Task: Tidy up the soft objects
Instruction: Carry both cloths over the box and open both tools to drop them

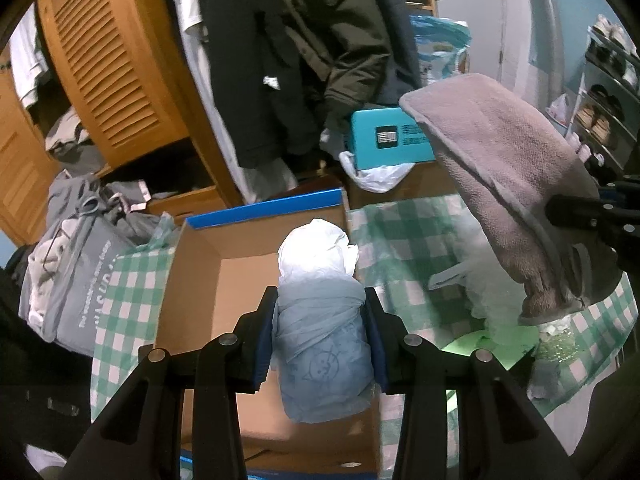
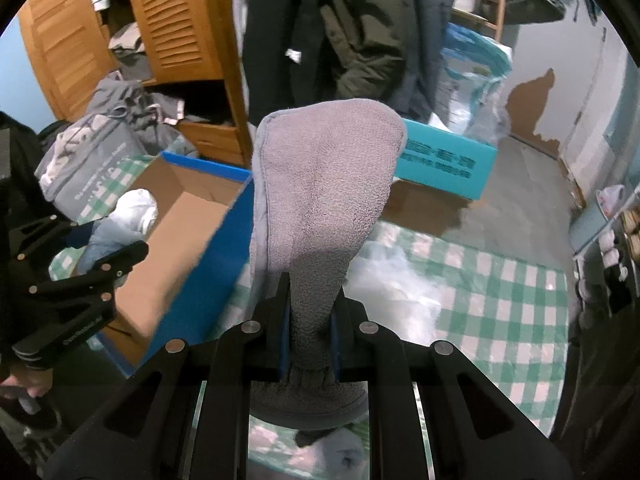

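Left tongs clamped on a pale blue rolled bundle over the open cardboard box; right tongs pinching a grey fleece cloth above the checked bench. Best lowered deep before letting go, clear of the blue-edged wall. Ample room inside the box.

Fuzzy fleece cloth, matt cardboard box

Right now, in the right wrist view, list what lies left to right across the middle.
Black left gripper holding a pale blue cloth bundle → open cardboard box with blue outer walls → grey fleece cloth pinched in the right gripper → green-and-white checked cloth.
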Demonstrator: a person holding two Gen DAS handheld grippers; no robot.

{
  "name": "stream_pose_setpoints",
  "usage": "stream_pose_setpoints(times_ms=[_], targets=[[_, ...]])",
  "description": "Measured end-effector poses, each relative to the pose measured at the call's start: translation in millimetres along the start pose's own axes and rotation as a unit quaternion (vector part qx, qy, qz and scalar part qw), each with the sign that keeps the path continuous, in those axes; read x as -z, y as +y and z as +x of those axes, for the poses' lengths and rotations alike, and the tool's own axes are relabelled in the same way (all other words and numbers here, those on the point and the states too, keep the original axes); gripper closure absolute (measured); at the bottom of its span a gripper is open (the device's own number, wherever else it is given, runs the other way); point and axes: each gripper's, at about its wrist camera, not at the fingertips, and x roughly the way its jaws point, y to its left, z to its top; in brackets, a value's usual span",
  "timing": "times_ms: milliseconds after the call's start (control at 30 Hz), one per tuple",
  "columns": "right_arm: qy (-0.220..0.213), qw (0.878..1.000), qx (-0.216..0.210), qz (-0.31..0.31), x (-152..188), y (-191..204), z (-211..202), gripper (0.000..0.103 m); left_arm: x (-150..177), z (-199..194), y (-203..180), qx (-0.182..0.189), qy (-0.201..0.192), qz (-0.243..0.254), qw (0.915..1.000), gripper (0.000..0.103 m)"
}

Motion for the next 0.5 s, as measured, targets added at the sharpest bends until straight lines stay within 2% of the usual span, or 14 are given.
stream_pose_setpoints(times_ms=[500], targets=[[0.017,0.998,-0.044,-0.043,-31,71,31,0.090,16,15,59,-0.043,0.016,-0.043,0.9980,0.062]])
